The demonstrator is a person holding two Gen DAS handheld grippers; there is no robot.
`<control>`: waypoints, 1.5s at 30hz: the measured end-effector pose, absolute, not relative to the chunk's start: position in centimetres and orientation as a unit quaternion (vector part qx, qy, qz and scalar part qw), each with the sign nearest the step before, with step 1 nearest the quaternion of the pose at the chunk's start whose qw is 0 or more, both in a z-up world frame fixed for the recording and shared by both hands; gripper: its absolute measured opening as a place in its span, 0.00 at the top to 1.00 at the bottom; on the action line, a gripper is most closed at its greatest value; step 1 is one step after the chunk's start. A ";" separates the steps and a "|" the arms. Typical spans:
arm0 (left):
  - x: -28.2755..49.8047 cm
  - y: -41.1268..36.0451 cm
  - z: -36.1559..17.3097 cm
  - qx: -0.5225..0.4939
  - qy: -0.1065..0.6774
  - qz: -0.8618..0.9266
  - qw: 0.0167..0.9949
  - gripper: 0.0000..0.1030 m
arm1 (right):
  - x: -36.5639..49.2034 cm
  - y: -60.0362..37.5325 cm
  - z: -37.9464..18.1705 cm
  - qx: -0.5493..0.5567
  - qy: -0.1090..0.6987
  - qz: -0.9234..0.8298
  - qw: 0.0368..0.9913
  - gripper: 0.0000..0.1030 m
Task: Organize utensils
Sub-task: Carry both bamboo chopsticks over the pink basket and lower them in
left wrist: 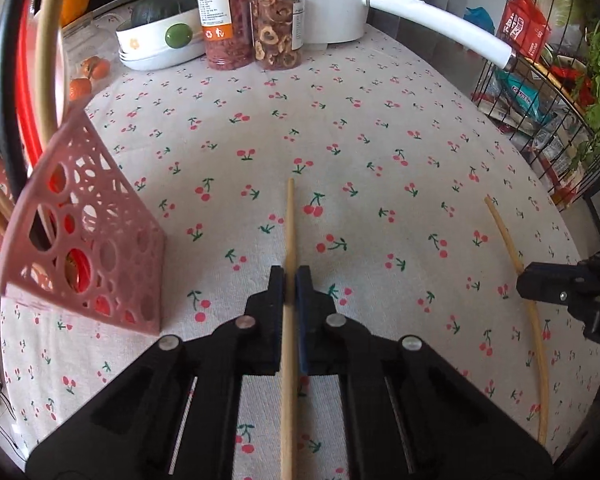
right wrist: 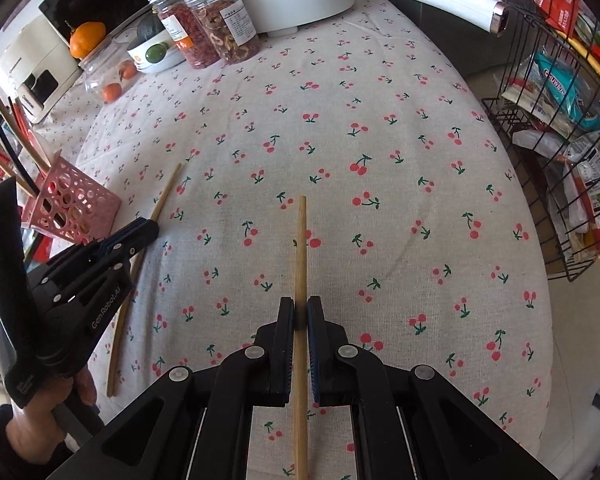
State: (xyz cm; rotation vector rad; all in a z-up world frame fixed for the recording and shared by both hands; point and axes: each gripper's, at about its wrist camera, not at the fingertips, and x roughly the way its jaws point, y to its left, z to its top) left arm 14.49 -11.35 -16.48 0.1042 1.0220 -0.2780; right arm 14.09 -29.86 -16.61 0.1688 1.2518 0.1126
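Chopsticks are being gathered: the left gripper [left wrist: 290, 280] is clamping one chopstick [left wrist: 289, 216] beside the pink holder [left wrist: 100, 248], while the right gripper [right wrist: 300, 312] is pinching another chopstick [right wrist: 301, 240] above the cherry-print tablecloth [right wrist: 380, 200]. Several utensils are already standing in that holder (partly hidden), so both held sticks are waiting to go in.

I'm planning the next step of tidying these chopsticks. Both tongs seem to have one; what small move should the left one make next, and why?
Probably swing the left tongs toward the pink perforated plastic holder and tip the light wooden chopstick upright. The pads are shut on it, and the holder, already holding other sticks, stands just to its left. The right tongs grip a second wooden chopstick.
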 end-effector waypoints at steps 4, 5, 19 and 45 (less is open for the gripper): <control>12.1 -10.5 -14.5 0.046 0.474 -0.159 0.865 0.93 | 13.5 -29.9 -15.5 0.083 0.565 0.048 0.820 0.94; 11.3 -10.1 -13.7 0.045 0.469 -0.168 0.866 0.93 | 13.3 -29.9 -15.2 0.084 0.559 0.047 0.824 0.94; 4.0 -3.5 -4.1 -0.002 0.363 -0.213 0.907 0.93 | 7.5 -26.4 -6.7 0.076 0.444 0.089 0.889 0.94; 8.5 1.9 1.8 0.002 0.122 -0.118 0.986 0.93 | 7.8 -18.4 2.7 0.071 0.309 0.190 0.929 0.94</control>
